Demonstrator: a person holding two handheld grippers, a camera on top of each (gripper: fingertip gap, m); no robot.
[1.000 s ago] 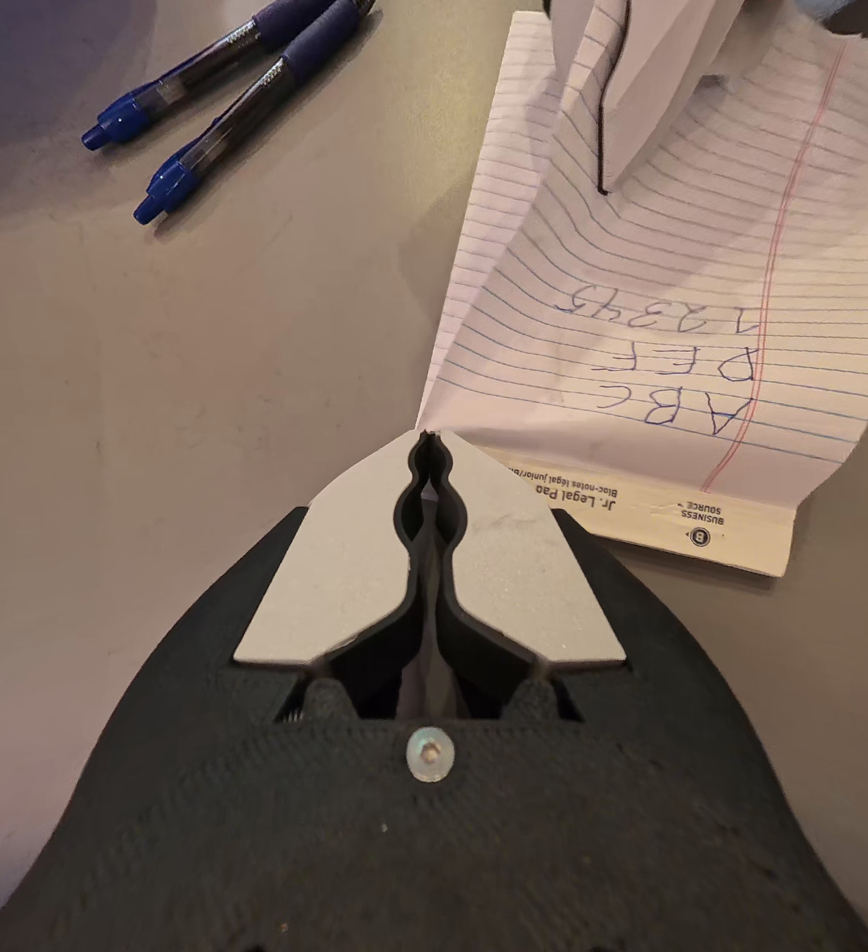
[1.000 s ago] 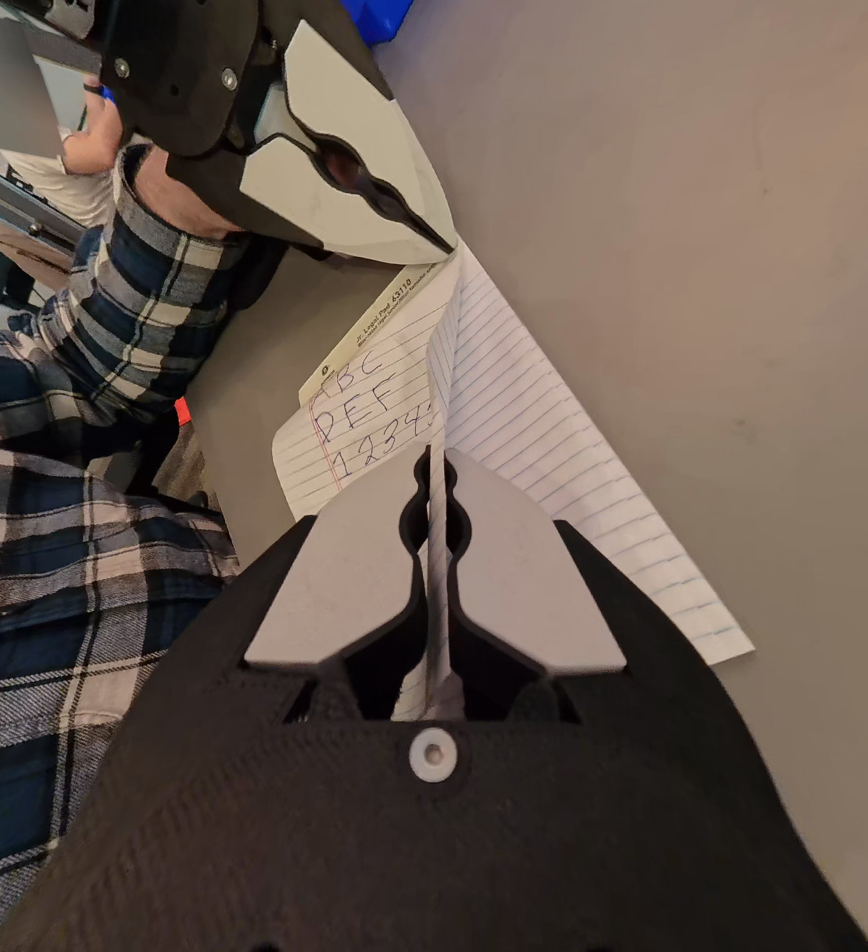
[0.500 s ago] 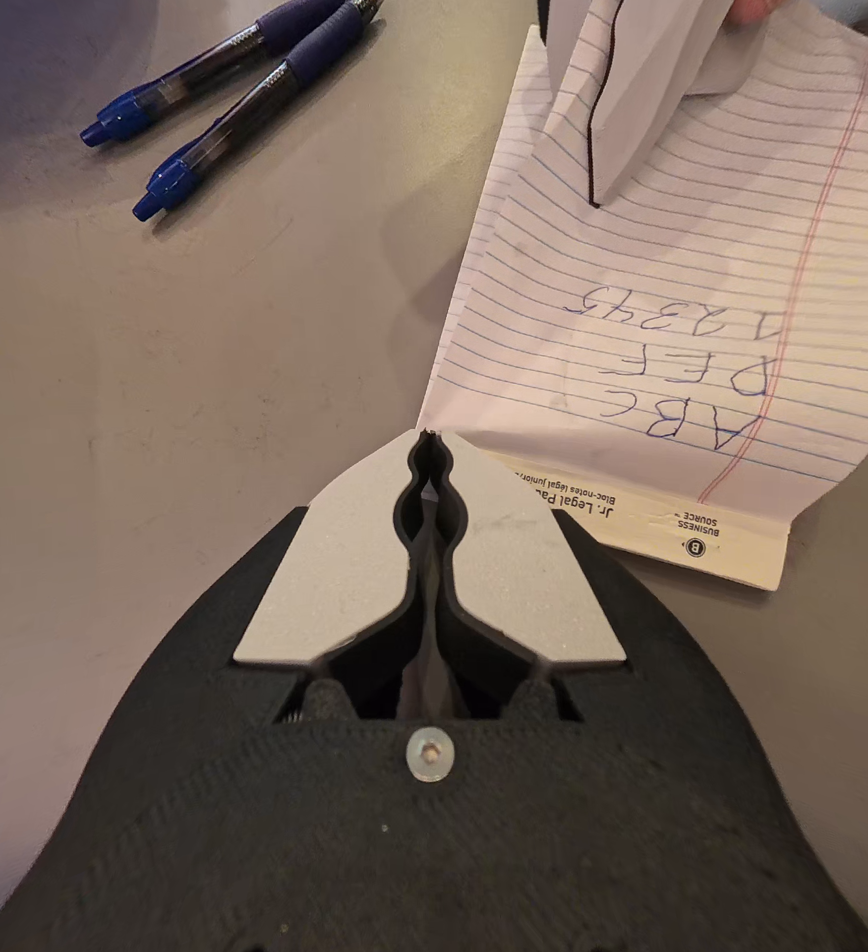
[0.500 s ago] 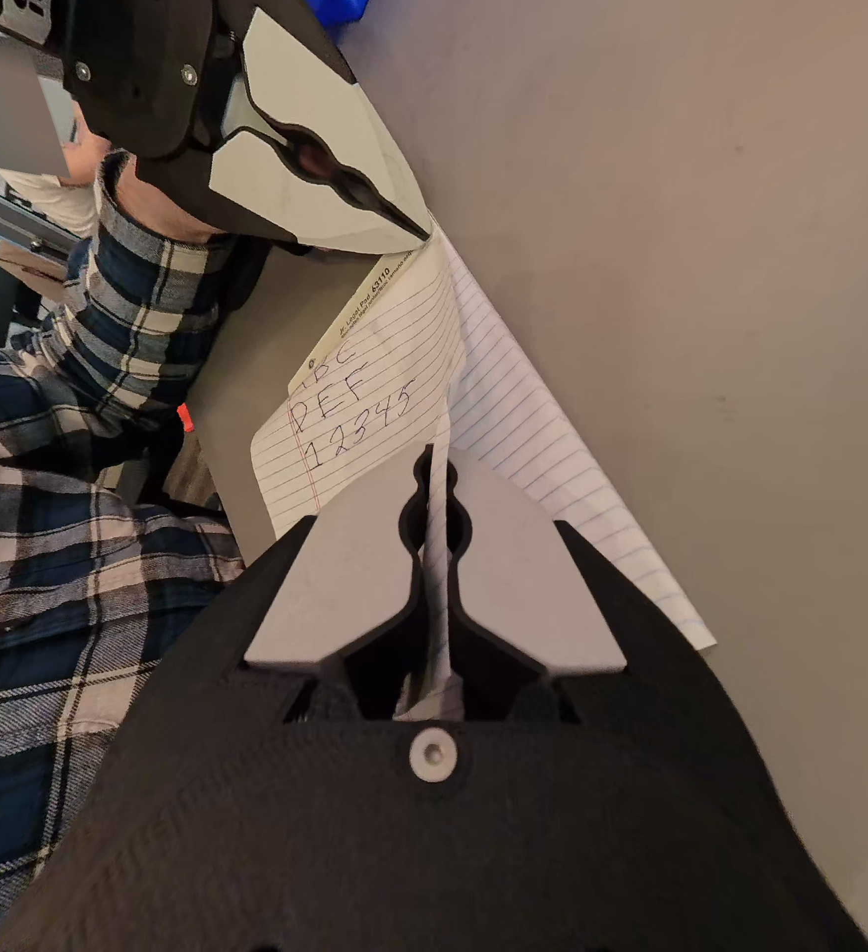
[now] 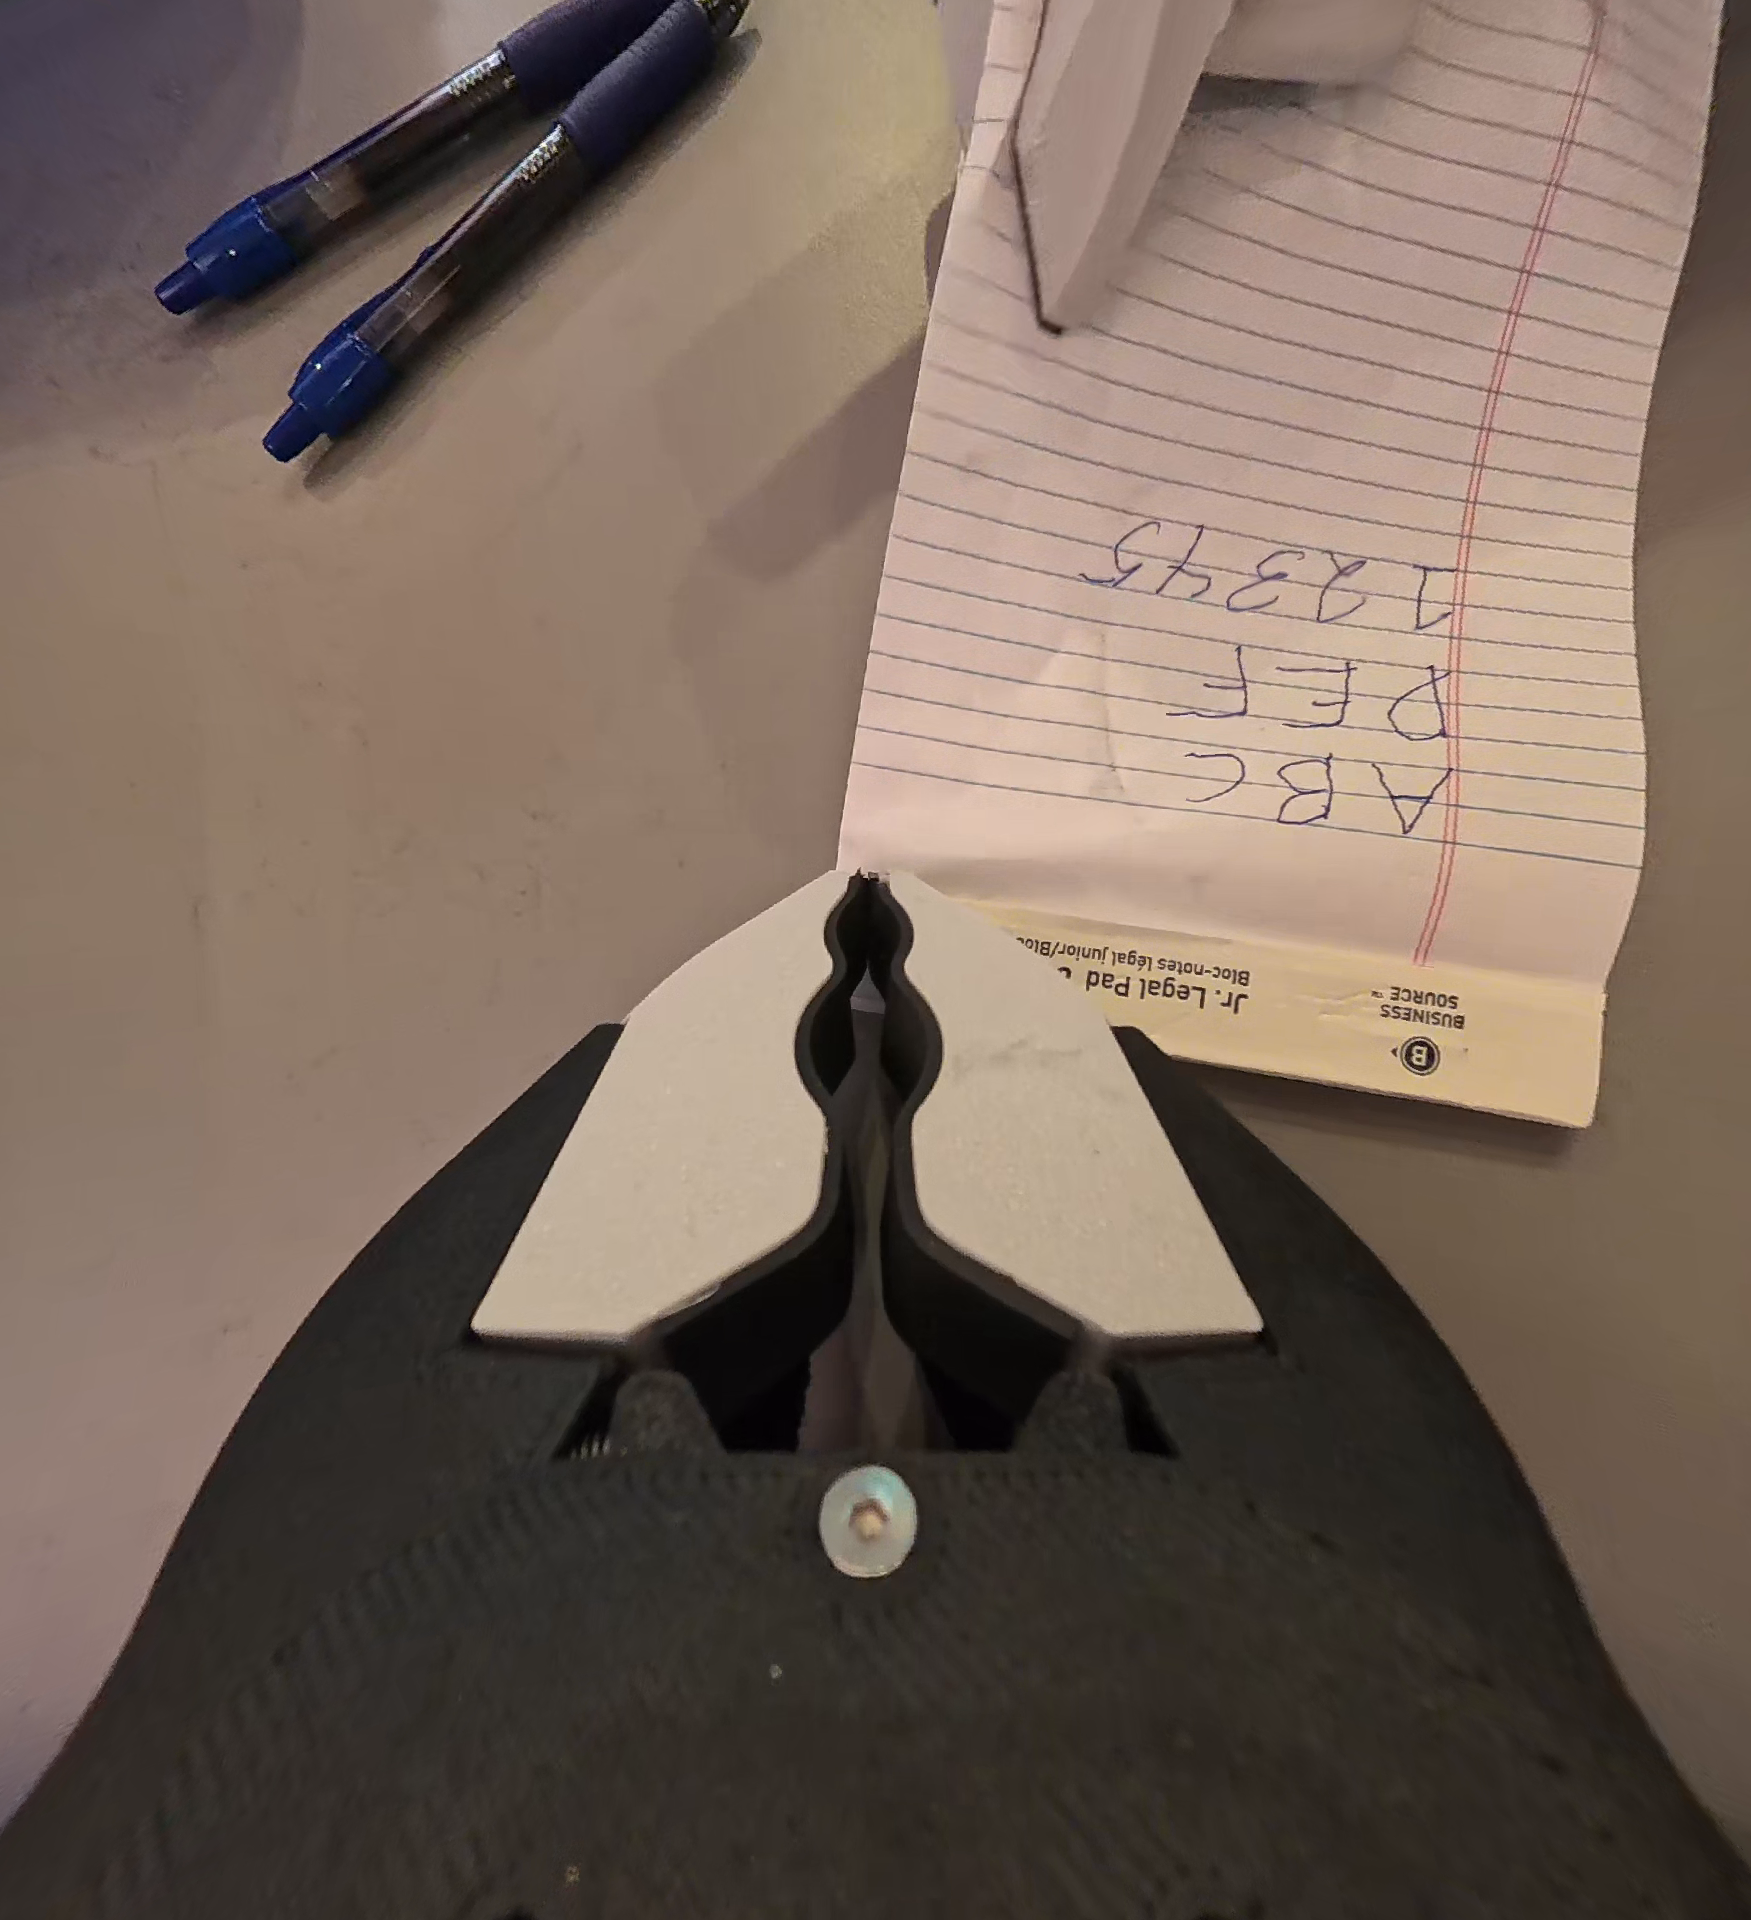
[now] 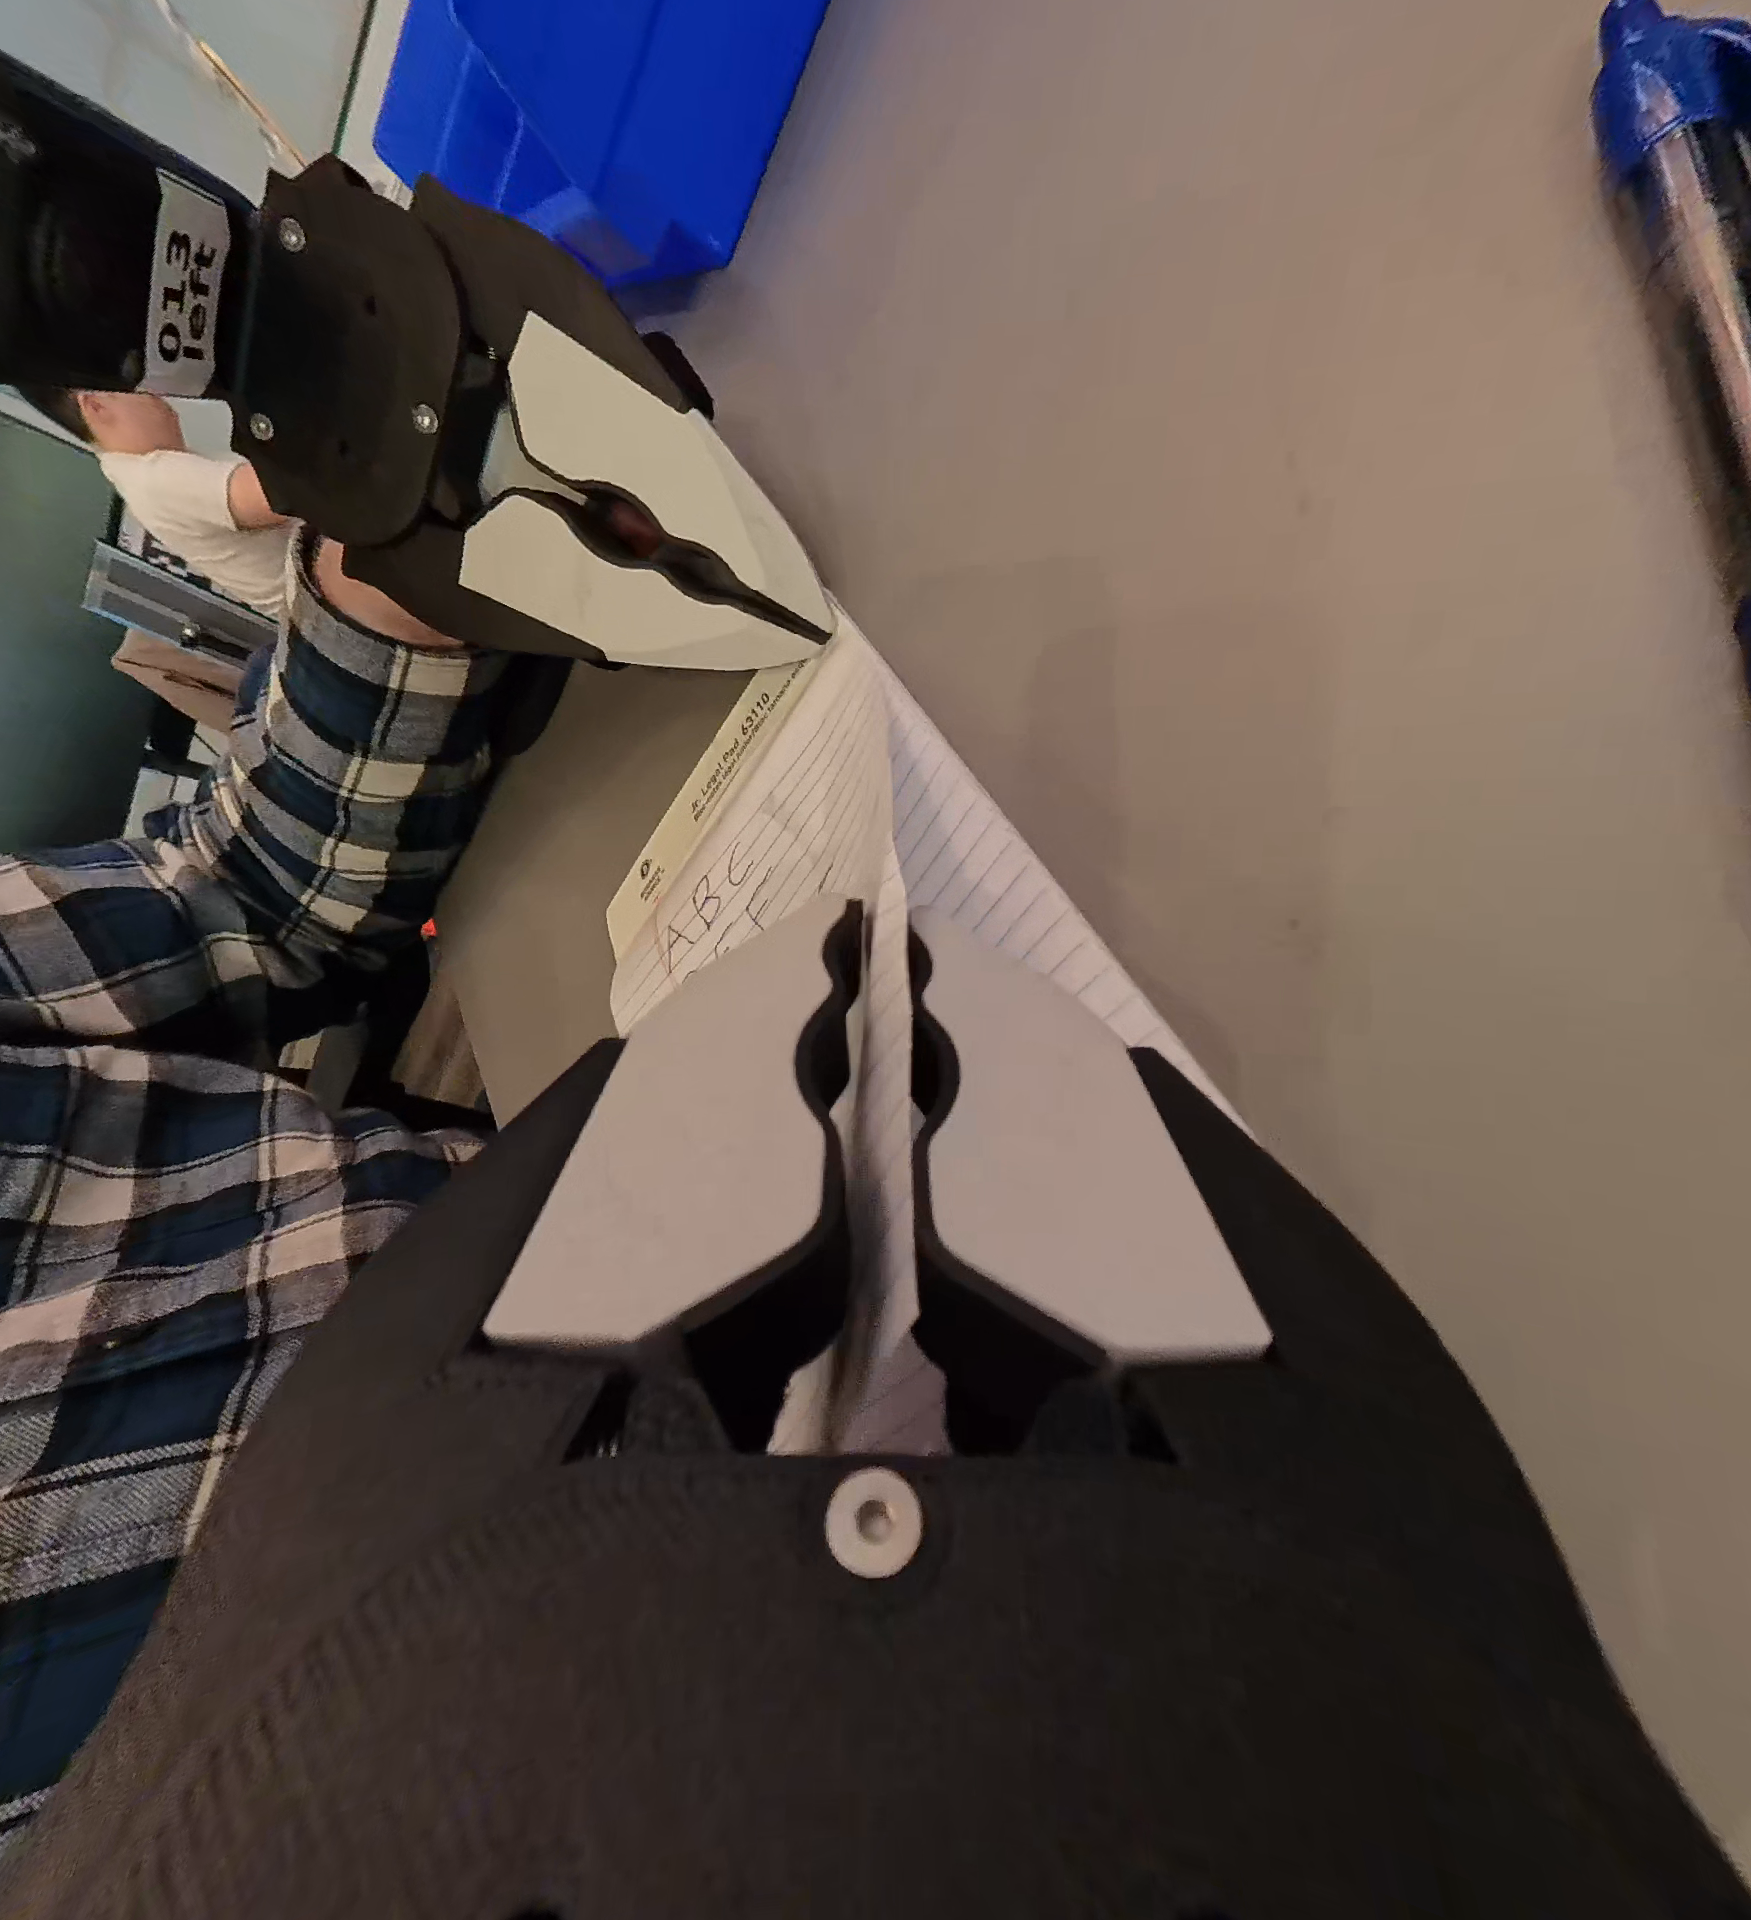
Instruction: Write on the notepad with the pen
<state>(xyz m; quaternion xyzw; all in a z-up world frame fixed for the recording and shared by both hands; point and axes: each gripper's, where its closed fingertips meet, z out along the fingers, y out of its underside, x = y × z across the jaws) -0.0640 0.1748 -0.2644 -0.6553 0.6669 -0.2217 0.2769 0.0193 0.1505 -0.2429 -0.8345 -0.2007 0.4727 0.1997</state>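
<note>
Pinching the notepad (image 5: 1266, 1018) corner, left claw (image 5: 866, 883) closed; right claw (image 6: 886, 935), parted, straddles its sheet (image 6: 876, 1091).

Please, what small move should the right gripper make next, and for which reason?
Probably draw the right gripper straight back, clear of the sheet. Its jaws stand apart with the sheet loose between them, the left gripper is shut at the notepad corner, and both pens lie unheld on the table.
</note>
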